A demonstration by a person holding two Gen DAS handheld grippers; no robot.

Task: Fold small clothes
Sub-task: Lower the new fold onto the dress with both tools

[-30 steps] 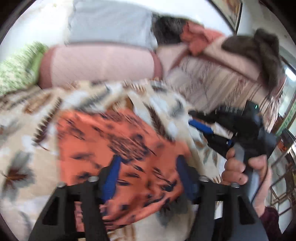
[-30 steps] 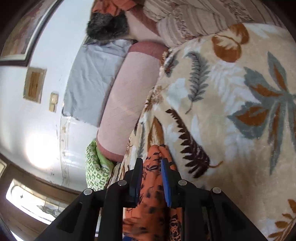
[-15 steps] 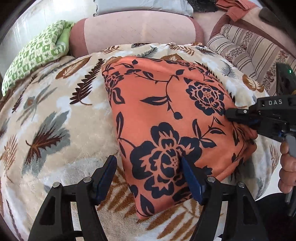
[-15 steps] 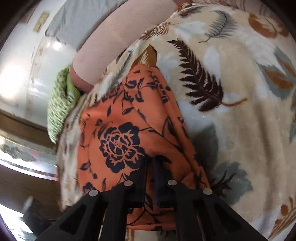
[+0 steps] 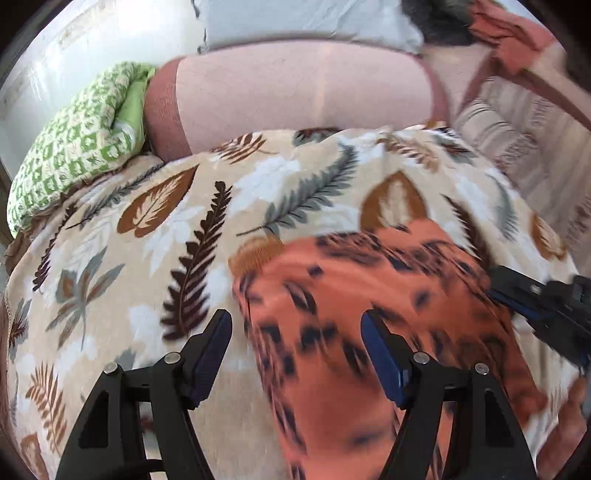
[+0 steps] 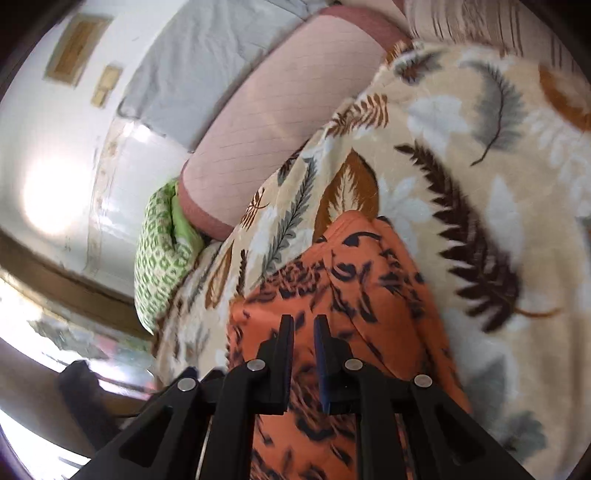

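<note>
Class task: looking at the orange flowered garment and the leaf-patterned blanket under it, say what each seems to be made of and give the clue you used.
Orange garment: probably a thin, smooth woven fabric, matte; it creases sharply and lies flat with a printed pattern. Leaf-patterned blanket: likely plush fleece; its surface looks fuzzy with soft-edged printed leaves. Exact fibres cannot be told.

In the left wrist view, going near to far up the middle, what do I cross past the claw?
Orange garment with dark floral print → beige leaf-patterned fleece blanket → pink quilted bolster pillow → grey cloth against the wall.
</note>
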